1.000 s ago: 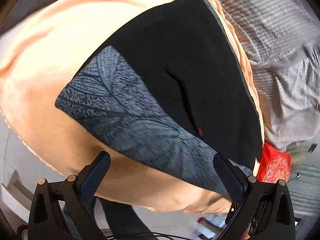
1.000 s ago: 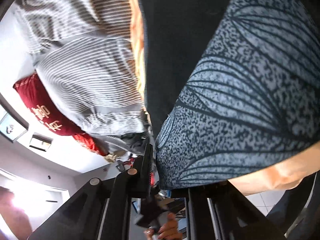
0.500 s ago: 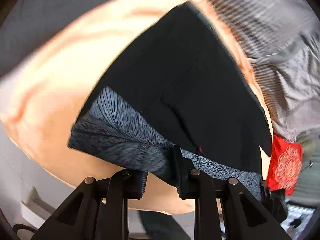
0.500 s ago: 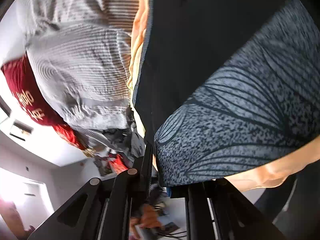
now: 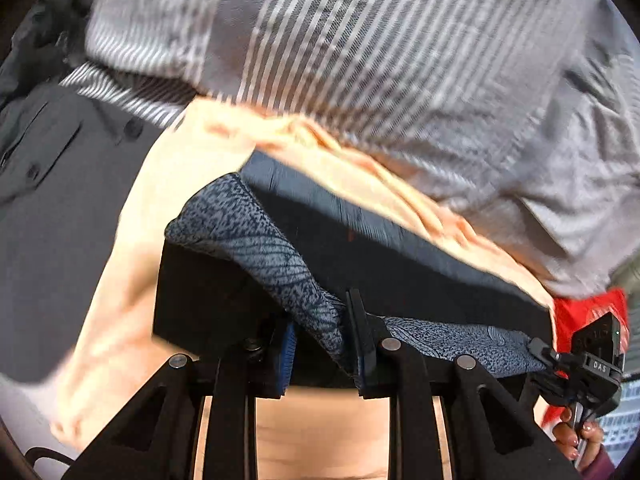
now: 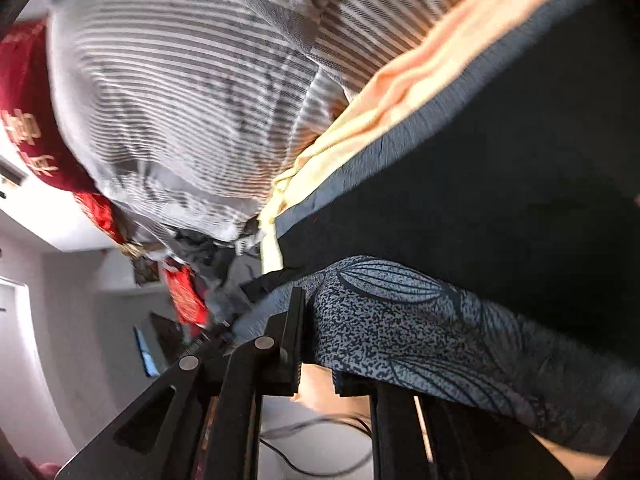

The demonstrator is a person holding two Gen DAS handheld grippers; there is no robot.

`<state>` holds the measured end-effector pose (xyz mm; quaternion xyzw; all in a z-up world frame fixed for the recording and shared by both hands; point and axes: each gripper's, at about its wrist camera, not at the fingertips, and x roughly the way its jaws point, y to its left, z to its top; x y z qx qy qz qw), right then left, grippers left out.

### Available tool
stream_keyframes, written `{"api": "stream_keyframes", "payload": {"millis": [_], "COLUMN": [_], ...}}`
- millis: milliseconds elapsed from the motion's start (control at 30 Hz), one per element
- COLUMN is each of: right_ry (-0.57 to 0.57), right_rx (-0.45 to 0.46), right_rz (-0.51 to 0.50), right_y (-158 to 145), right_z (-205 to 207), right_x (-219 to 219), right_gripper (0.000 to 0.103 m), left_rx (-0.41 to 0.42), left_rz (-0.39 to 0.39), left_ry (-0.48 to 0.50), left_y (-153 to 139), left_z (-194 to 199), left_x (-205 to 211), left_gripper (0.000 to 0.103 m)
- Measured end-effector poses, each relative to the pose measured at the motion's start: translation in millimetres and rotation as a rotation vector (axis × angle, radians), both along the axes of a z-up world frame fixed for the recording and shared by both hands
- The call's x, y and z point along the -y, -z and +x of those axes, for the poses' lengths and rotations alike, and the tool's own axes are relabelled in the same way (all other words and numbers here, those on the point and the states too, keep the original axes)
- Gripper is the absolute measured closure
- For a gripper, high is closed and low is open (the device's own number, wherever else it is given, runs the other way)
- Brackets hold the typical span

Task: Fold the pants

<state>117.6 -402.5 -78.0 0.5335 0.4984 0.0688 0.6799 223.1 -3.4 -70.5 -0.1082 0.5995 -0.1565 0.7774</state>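
The pants (image 5: pixel 400 280) are matte black cloth with a blue-grey panel speckled in dark flecks and crossed by thin leaf-vein lines, plus a ribbed grey waistband (image 5: pixel 360 216) along the far edge. They lie on a smooth peach sheet (image 5: pixel 132 260), directly ahead of both claws

The left claw (image 5: pixel 320 344) is pinched on a bunched ridge of the speckled panel; its 2 black fingers carry blue ribbed pads, and the fabric rises between them in a soft fold. To its right, the other tool shows as a black angular block with white letters "DAS", a hand (image 5: pixel 576 436) gripping it below

The right claw (image 6: pixel 316 344) is pressed together on the edge of the same speckled panel (image 6: pixel 420 332), which drapes away to its right in a broad curved flap

Beyond the pants, past the sheet, lies a rumpled grey-and-white striped cover (image 5: pixel 360 60). Left of the right claw sits a red cushion (image 6: pixel 24 120) with gold embroidered characters, too blurred to read. A dark grey buttoned garment (image 5: pixel 60 180) lies far left of the left claw
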Motion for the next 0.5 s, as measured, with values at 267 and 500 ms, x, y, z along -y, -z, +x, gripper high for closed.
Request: {"api": "stream_keyframes", "payload": {"millis": [267,500], "right_ry": [-0.079,-0.116], "right_rx": [-0.175,-0.175], "right_rz": [-0.023,0.008], "right_y": [84.7,89.7], "right_z": [90.0,101.7], "right_x": [38.2,39.6], "right_gripper": [0.087,0.048], "left_rx": [-0.049,0.045], "left_rz": [0.14,0.226], "left_ry": [-0.105,-0.172], "left_y": [65.0,19.4], "left_z": [69.9,72.5], "left_x": [42.3,27.5], "left_gripper": [0.066,0.042]}}
